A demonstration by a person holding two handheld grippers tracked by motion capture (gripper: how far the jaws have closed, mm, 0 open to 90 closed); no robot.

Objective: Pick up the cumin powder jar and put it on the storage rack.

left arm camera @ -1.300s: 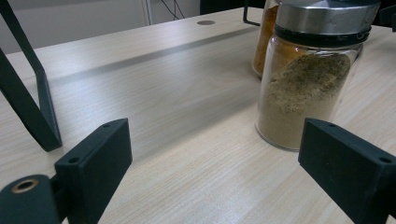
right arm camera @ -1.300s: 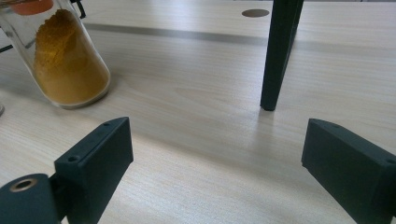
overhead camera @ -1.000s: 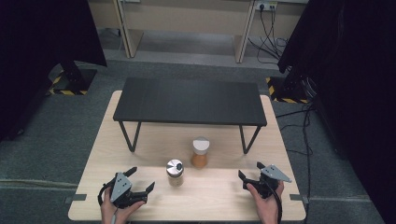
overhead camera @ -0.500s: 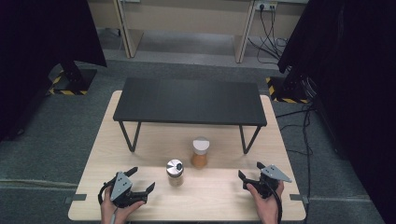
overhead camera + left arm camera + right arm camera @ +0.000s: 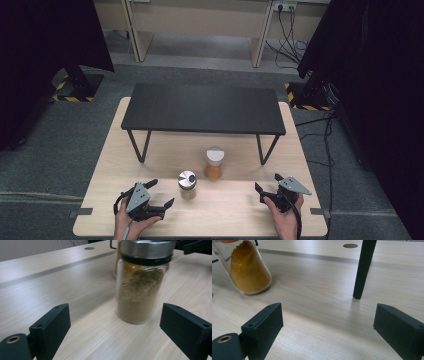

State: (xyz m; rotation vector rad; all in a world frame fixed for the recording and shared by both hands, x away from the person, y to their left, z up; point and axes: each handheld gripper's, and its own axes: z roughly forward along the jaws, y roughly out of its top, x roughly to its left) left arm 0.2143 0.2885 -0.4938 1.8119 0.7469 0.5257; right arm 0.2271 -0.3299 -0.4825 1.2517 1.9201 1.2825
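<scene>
- Spice jar (image 5: 140, 290): upright on the bench (image 5: 240, 210), just ahead of the left gripper (image 5: 155, 197), an orange jar (image 5: 214, 164) behind it.
- Likely glass: rigid, smooth, breakable, moderately light. Best gripped mid-body, below the metal lid (image 5: 187, 177).
- Both grippers' fingers spread, empty; right gripper (image 5: 267, 185) well apart.

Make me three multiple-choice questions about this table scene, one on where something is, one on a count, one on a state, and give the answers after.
1. Where does the silver-lidded jar stand?
A. on the black shelf
B. on the table in front of the left claw
C. on the floor

2. How many spice jars stand on the table?
A. two
B. four
C. none

3. How are the left claw's jaws?
A. shut on the jar
B. open, apart from the jar
C. shut on nothing

Answers:
B, it stands on the table just ahead of the left claw.
A, the silver-lidded jar and the white-capped jar.
B, the left claw view shows the jaws spread, not touching.
</scene>
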